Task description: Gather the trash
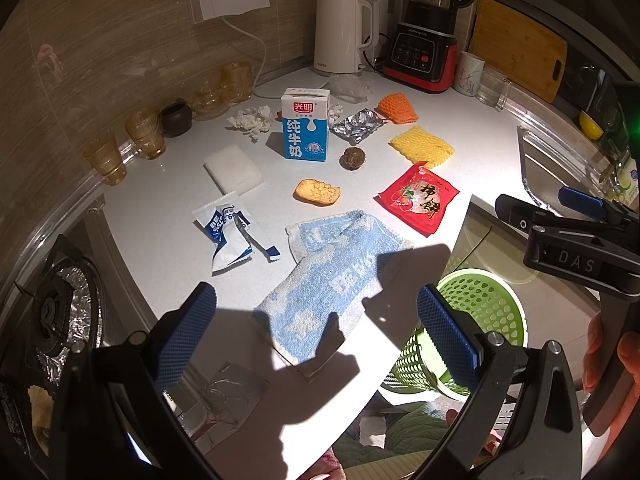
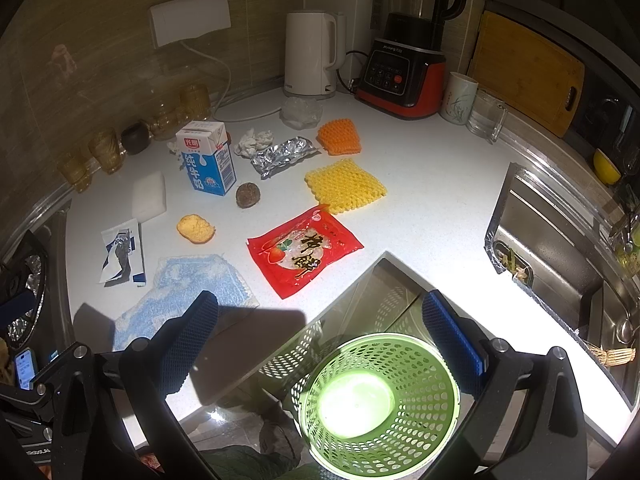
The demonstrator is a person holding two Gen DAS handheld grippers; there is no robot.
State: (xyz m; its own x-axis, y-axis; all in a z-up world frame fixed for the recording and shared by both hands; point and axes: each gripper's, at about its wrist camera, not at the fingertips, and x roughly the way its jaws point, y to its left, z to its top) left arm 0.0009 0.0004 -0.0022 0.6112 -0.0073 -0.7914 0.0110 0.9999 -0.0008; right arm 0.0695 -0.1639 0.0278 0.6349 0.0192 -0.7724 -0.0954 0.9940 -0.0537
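Trash lies on the white counter (image 1: 472,148): a blue-white milk carton (image 1: 305,127) (image 2: 208,158), a red snack wrapper (image 1: 418,198) (image 2: 304,250), crumpled foil (image 1: 358,125) (image 2: 282,156), a torn blue-white packet (image 1: 232,236) (image 2: 122,254), crumpled tissue (image 1: 252,120) (image 2: 254,142), a bitten bun (image 1: 317,191) (image 2: 196,229) and a brown round nut (image 1: 353,157) (image 2: 248,195). A green perforated bin (image 1: 476,320) (image 2: 380,404) stands below the counter edge. My left gripper (image 1: 316,332) is open and empty over a blue-white cloth (image 1: 332,276). My right gripper (image 2: 320,344) is open and empty above the bin.
A white kettle (image 1: 344,36), a red-black blender (image 1: 430,28), amber glasses (image 1: 144,132) and a cutting board (image 1: 520,46) line the back. Orange (image 1: 396,108) and yellow (image 1: 420,146) sponge cloths and a white block (image 1: 232,168) lie on the counter. Stove (image 1: 60,312) at left, sink (image 2: 560,256) at right.
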